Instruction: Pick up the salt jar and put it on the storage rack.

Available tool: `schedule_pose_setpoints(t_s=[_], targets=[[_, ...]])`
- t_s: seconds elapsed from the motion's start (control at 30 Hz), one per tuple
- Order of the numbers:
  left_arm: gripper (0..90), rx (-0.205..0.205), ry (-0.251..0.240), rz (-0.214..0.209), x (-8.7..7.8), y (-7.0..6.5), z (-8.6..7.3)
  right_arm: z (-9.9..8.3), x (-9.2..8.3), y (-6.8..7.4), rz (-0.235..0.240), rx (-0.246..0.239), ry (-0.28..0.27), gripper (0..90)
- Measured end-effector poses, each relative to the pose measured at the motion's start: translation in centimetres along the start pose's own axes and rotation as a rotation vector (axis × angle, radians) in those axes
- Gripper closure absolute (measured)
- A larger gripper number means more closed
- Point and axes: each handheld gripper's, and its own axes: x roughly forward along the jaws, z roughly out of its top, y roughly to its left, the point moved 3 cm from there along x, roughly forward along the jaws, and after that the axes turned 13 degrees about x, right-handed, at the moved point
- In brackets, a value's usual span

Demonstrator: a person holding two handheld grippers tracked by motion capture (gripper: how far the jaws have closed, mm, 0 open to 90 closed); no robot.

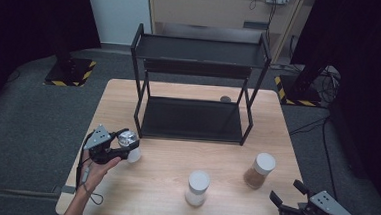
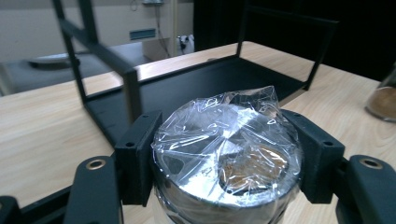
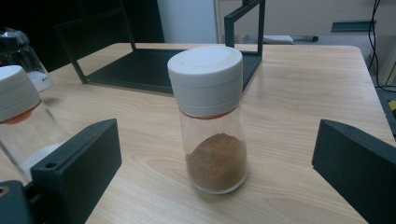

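My left gripper [image 1: 118, 145] is clamped on the film-wrapped jar [image 1: 128, 139] near the left front of the table [image 1: 173, 196], both pads pressed against the cap, as the left gripper view shows clearly; in the high view the jar appears held just in front of the rack's left post. Whether its base touches the wood I cannot tell. My right gripper [image 1: 287, 191] sits at the right front corner with jaws spread wide and nothing between them; the brown-powder jar [image 3: 208, 119] stands upright on the table ahead of it, untouched, between the jaw lines but well clear of the pads. A third jar, white-capped [image 1: 197, 187], stands near the front middle. Both shelves of the black rack [image 1: 193, 118] carry no jars. Judgement: the work looks like loading jars onto the rack, and it is at an early stage: one jar gripped, none placed, two waiting. Remaining: carry the wrapped jar to a shelf, release, then close on the brown-powder jar.
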Motion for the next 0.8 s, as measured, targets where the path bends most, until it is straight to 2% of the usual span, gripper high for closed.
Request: schedule_pose_setpoints(t_s=[0.33,0.57,0.8], targets=[[32.9,0.025,-0.027,-0.078,1.6,-0.3,2.9,0.0,0.0,0.0,0.002,-0.001,0.000,1.8],[33.0,0.057,-0.033,-0.107,3.0,-0.4,5.3,0.0,0.1,-0.1,0.006,0.000,0.001,1.9],[33.1,0.073,-0.023,-0.121,4.6,-0.4,6.8,0.0,0.1,-0.1,0.009,0.002,0.003,1.9]])
